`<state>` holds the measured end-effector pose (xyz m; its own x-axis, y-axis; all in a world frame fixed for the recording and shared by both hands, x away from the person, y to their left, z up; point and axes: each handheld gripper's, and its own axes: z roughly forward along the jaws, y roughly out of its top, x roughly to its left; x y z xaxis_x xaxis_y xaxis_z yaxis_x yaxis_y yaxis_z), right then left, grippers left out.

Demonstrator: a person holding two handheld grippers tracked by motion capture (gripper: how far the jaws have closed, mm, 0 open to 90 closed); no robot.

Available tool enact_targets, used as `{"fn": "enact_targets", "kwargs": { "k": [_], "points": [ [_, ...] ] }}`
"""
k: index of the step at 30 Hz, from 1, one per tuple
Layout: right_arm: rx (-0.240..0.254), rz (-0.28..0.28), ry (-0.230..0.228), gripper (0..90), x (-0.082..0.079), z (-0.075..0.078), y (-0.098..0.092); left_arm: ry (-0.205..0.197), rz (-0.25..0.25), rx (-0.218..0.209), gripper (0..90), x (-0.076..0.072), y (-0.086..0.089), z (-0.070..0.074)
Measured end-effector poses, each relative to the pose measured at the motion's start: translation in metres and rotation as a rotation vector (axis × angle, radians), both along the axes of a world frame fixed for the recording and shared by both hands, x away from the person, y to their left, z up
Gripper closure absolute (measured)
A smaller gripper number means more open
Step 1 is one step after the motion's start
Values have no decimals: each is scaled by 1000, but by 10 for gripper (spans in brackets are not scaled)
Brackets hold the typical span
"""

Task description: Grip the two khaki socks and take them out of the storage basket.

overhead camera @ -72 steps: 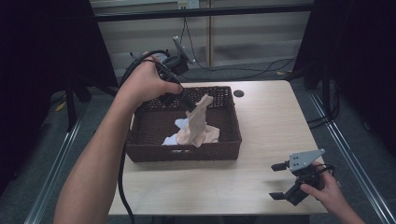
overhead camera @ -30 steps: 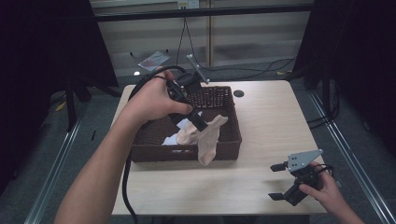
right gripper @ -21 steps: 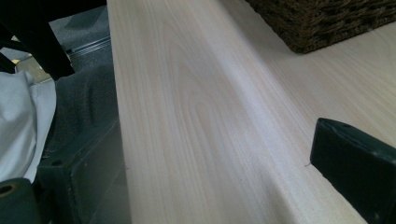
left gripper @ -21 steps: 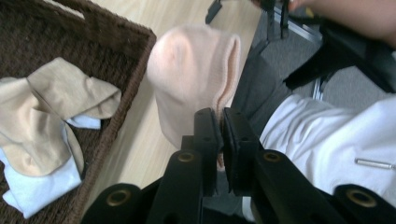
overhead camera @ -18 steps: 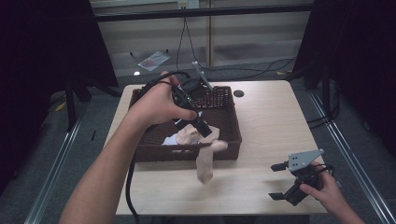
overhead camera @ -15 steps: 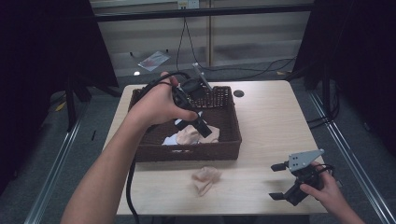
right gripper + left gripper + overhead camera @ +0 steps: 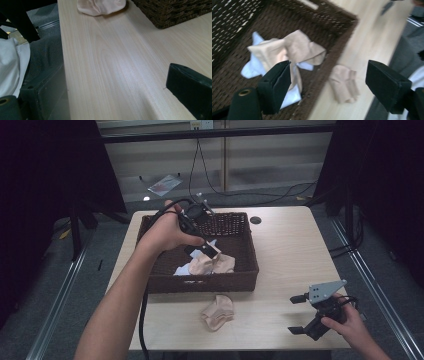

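Left gripper (image 7: 328,82) jaws apart, empty, over basket (image 7: 247,280); lower squarely onto beige sock (image 7: 294,50), pinch one layer. Right gripper (image 7: 306,315) jaws apart, idle.

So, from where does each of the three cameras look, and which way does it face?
High view: above the person's side, facing forward and down on the table; both forearms show.
Left gripper view: on the left gripper, facing into the basket; open jaws.
Right gripper view: on the right gripper, low along the table; open jaws.
Shared: the beige sock beside the basket.
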<state>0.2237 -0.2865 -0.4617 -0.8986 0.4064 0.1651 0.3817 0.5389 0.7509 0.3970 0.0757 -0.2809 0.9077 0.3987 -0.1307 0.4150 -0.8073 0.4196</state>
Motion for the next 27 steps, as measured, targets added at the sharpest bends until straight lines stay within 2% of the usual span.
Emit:
{"fn": "enact_targets", "kwargs": {
  "k": [1, 2, 5, 8, 9, 12, 17, 20, 21, 27],
  "points": [
    [3, 0, 0, 23, 0, 0, 0, 11, 18, -9, 184, 5, 3, -7],
    [3, 0, 0, 23, 0, 0, 0, 11, 18, -9, 184, 5, 3, -7],
    [2, 1, 0, 23, 0, 0, 0, 11, 50, -21, 179, 12, 7, -21],
    [2, 2, 0, 23, 0, 0, 0, 15, 56, -22, 172, 17, 9, -27],
    [2, 2, 0, 23, 0, 0, 0, 11, 78, -25, 171, 21, 10, -33],
    [2, 3, 0, 23, 0, 0, 0, 8, 84, -26, 166, 25, 11, -38],
    [-1, 9, 1, 23, 0, 0, 0, -1, 124, -37, 152, 34, 13, -53],
    [-1, 9, 2, 23, 0, 0, 0, -2, 135, -28, 149, 37, 14, -58],
    [2, 8, 0, 23, 0, 0, 0, -8, 145, -28, 148, 40, 15, -64],
    [3, 7, 1, 23, 0, 0, 0, 8, 169, -27, 147, 46, 17, -78]
  ]
}}
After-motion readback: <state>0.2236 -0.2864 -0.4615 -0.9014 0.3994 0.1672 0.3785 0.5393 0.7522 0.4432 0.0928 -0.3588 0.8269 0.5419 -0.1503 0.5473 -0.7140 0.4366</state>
